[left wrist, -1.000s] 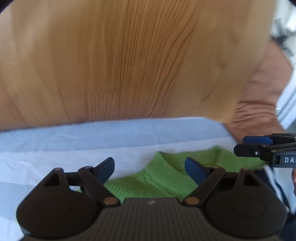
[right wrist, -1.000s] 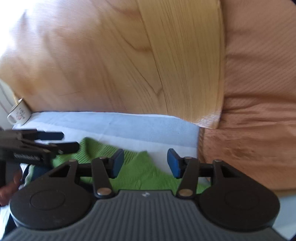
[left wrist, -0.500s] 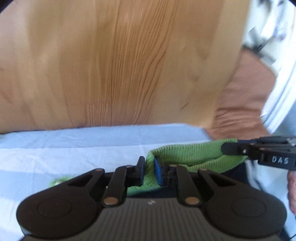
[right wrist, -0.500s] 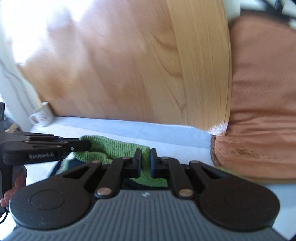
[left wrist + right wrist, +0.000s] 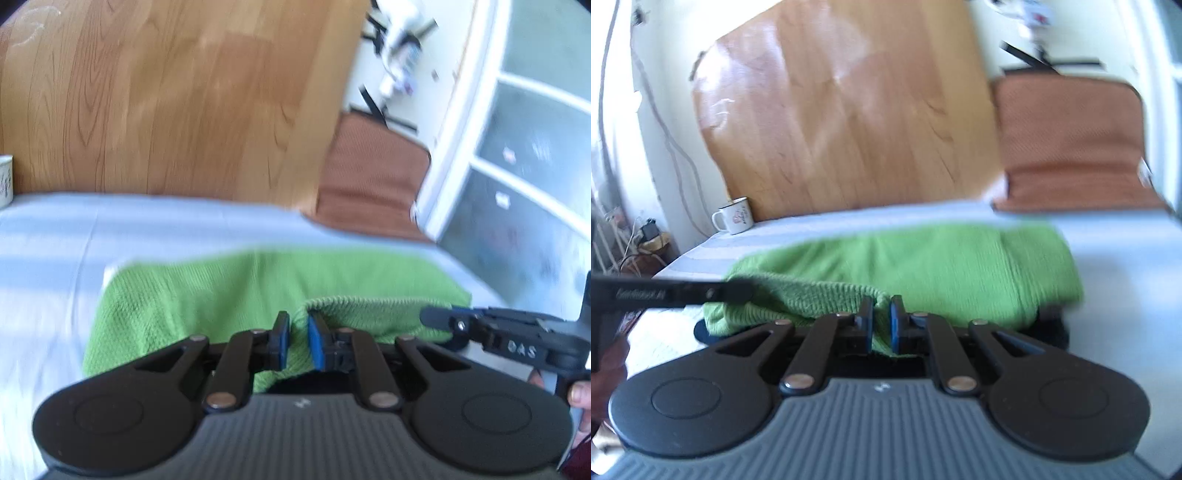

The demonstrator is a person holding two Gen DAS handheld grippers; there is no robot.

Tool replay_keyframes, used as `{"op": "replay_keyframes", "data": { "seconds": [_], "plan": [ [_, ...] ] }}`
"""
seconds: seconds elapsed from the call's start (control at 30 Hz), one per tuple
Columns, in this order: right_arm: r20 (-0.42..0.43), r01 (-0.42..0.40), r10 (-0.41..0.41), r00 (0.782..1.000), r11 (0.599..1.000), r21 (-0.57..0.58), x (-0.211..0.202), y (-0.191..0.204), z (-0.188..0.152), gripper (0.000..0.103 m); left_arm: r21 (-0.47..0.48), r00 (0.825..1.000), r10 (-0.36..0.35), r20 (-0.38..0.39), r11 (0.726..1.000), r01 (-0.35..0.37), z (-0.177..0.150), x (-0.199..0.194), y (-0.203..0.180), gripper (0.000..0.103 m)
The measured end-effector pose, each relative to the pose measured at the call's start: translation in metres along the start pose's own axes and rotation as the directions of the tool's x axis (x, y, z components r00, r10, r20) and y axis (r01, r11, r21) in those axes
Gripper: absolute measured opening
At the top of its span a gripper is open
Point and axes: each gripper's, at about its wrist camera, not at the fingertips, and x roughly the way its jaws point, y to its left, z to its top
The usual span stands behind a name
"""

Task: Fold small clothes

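The left gripper [image 5: 295, 339] is clenched on the green sweater's [image 5: 207, 295] ribbed hem; the right gripper [image 5: 882, 325] grasps it too; a mug [image 5: 733, 220] stands at the bed's [image 5: 1126, 266] far left corner.

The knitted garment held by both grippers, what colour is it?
Bright green garment; the right wrist view shows it best.
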Motion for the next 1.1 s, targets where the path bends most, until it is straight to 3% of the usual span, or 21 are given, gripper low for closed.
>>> {"op": "replay_keyframes", "data": {
  "seconds": [0.1,0.17,0.23,0.3,0.33,0.4,0.5,0.57,0.67,0.77,0.83,0.87,1.1],
  "plan": [
    [-0.025,0.039,-0.038,0.999,0.998,0.046,0.006,0.000,-0.022,0.013,0.010,0.999,-0.006,-0.048,1.000,0.007,-0.025,0.001,-0.006,0.013],
    [-0.043,0.031,-0.029,0.999,0.998,0.057,0.009,0.000,-0.027,0.014,0.016,0.995,0.029,-0.090,0.999,-0.028,-0.033,0.006,-0.004,0.020],
    [-0.049,0.010,-0.008,0.999,0.999,0.048,0.002,0.003,-0.023,0.018,-0.023,0.994,0.003,-0.107,1.000,-0.006,-0.033,0.001,0.002,0.022],
    [0.005,-0.031,0.031,1.000,0.999,0.034,-0.016,0.000,-0.012,0.019,-0.017,0.998,-0.027,-0.056,1.000,0.026,-0.028,-0.019,0.006,0.024],
    [0.036,-0.024,0.023,0.999,0.999,0.027,-0.023,-0.002,-0.006,0.019,-0.002,1.000,-0.019,-0.010,1.000,0.019,-0.025,-0.031,0.007,0.031],
    [0.097,0.039,-0.041,0.994,0.999,0.024,-0.030,-0.012,0.014,0.020,0.001,0.997,0.008,0.080,1.000,-0.009,-0.012,-0.050,0.014,0.041],
    [0.146,0.139,-0.155,0.977,0.984,0.110,-0.024,-0.039,0.042,0.025,-0.052,0.990,0.049,0.134,0.998,-0.042,0.014,-0.052,0.031,0.041],
    [0.149,0.124,-0.152,0.977,0.976,0.181,-0.011,-0.058,0.051,0.025,-0.056,0.989,0.058,0.136,0.997,-0.051,0.029,-0.037,0.038,0.041],
    [0.097,0.102,-0.125,0.987,0.971,0.217,0.013,-0.069,0.046,0.025,-0.021,0.990,0.115,0.081,0.993,-0.113,0.042,0.004,0.044,0.041],
    [-0.095,0.167,-0.150,0.984,0.965,0.204,0.040,-0.067,0.023,0.026,0.016,0.973,0.228,-0.029,0.974,-0.227,0.043,0.054,0.053,0.041],
    [-0.054,0.162,-0.155,0.986,0.970,0.181,0.030,-0.065,0.002,0.024,0.053,0.944,0.318,-0.091,0.948,-0.314,0.038,0.080,0.060,0.044],
    [-0.050,0.170,-0.164,0.985,0.971,0.167,0.024,-0.062,0.001,0.024,0.074,0.939,0.335,-0.080,0.941,-0.329,0.035,0.086,0.061,0.045],
    [-0.021,0.195,-0.194,0.981,0.965,0.175,0.019,-0.058,0.000,0.024,0.103,0.931,0.366,-0.003,0.926,-0.363,0.021,0.088,0.055,0.049]
  ]
}}
